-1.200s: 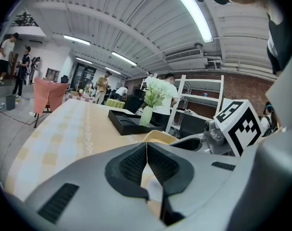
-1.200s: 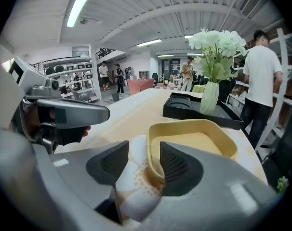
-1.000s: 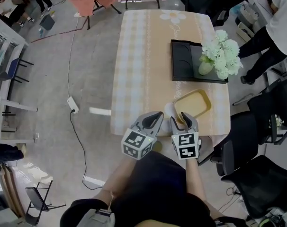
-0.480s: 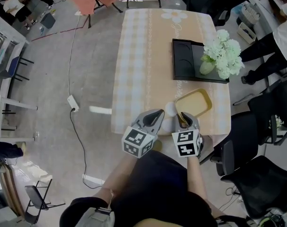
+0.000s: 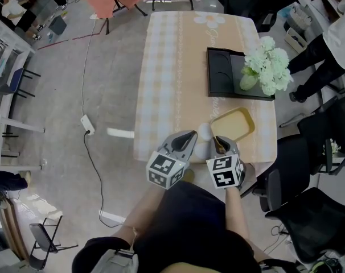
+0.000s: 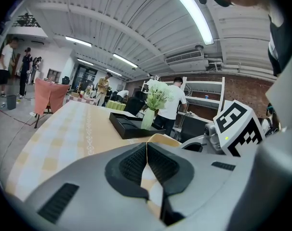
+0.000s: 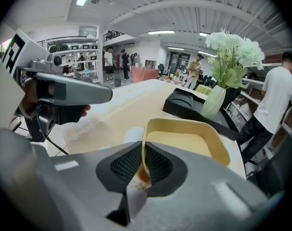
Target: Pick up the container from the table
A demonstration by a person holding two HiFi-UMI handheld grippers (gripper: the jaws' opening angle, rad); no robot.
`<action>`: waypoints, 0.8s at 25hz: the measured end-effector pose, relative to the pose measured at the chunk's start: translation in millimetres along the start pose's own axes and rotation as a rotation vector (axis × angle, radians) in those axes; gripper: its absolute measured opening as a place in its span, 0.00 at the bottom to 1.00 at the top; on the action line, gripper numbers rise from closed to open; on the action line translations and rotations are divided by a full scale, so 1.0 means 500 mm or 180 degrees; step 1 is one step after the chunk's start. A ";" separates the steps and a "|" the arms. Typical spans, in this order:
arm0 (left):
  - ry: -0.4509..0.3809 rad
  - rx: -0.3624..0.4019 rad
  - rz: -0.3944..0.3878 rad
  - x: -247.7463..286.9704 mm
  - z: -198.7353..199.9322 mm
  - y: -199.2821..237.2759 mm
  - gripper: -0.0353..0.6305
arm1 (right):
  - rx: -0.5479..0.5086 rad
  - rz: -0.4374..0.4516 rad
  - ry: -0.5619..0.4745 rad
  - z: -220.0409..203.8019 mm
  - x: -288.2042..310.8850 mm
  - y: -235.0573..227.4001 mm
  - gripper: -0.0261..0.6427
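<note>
Right gripper view: the right gripper point(image 7: 142, 163) is closing its jaws on the near rim of the yellow container point(image 7: 184, 143), which sits at the near right corner of the table point(image 7: 112, 112). To its left, the left gripper point(image 6: 147, 160) is clenched on nothing.

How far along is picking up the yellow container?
Done: the right gripper is at the near rim of the yellow container. In hand: its jaws are closing on that rim. Left: the lift; the container sits on the table. The left gripper is shut, empty.
</note>
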State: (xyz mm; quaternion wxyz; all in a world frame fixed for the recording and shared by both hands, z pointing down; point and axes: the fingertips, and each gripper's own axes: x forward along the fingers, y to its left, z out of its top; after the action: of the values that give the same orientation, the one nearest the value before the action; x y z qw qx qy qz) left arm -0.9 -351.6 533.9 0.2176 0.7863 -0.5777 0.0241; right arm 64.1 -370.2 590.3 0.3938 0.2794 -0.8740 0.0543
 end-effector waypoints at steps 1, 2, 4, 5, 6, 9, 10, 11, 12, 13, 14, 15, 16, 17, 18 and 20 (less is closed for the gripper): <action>-0.0001 0.0000 0.0006 -0.001 0.001 0.001 0.07 | 0.0011 0.0007 -0.0001 0.000 0.000 0.000 0.08; -0.0003 0.0000 0.0011 -0.002 0.001 0.003 0.07 | 0.0015 0.0016 -0.0003 -0.001 0.001 0.000 0.08; -0.0007 -0.0002 0.0022 -0.004 0.000 0.005 0.07 | 0.0005 0.0023 -0.0010 -0.002 0.002 -0.001 0.08; -0.0014 -0.0003 0.0026 -0.005 0.001 0.006 0.07 | -0.0002 0.0017 -0.0014 -0.002 0.002 -0.001 0.08; -0.0023 -0.0003 0.0029 -0.006 0.002 0.007 0.07 | -0.0006 0.0008 -0.0019 -0.002 0.002 -0.001 0.08; -0.0038 -0.0006 0.0042 -0.011 0.003 0.010 0.07 | 0.0005 -0.0042 -0.0043 0.001 -0.001 -0.004 0.07; -0.0038 -0.0009 0.0052 -0.013 0.003 0.011 0.07 | 0.0004 -0.0061 -0.0055 0.003 -0.002 -0.005 0.07; -0.0037 -0.0013 0.0064 -0.014 0.001 0.013 0.07 | 0.0004 -0.0079 -0.0068 0.005 -0.003 -0.007 0.07; -0.0037 -0.0016 0.0073 -0.015 0.000 0.014 0.07 | 0.0003 -0.0098 -0.0086 0.007 -0.004 -0.009 0.07; -0.0039 -0.0018 0.0078 -0.016 -0.001 0.015 0.07 | -0.0001 -0.0118 -0.0106 0.010 -0.004 -0.012 0.07; -0.0043 -0.0019 0.0077 -0.017 -0.001 0.015 0.07 | -0.0006 -0.0145 -0.0125 0.014 -0.006 -0.015 0.07; -0.0050 -0.0019 0.0071 -0.019 -0.001 0.015 0.07 | -0.0011 -0.0178 -0.0142 0.017 -0.008 -0.017 0.07; -0.0057 -0.0018 0.0063 -0.021 0.000 0.014 0.07 | -0.0014 -0.0214 -0.0158 0.019 -0.012 -0.019 0.07; -0.0062 -0.0017 0.0055 -0.024 0.000 0.013 0.07 | -0.0013 -0.0251 -0.0176 0.022 -0.017 -0.020 0.07; -0.0066 -0.0015 0.0046 -0.027 0.001 0.012 0.07 | -0.0009 -0.0285 -0.0197 0.026 -0.022 -0.021 0.07; -0.0072 -0.0006 0.0019 -0.033 0.003 0.007 0.07 | 0.0009 -0.0349 -0.0252 0.034 -0.035 -0.023 0.07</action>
State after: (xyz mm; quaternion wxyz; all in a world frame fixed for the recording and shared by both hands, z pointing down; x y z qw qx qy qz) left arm -10.1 -338.2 528.9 0.2117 0.7846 -0.5825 0.0153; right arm 68.1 -377.5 564.7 0.3609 0.3293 -0.8722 0.0228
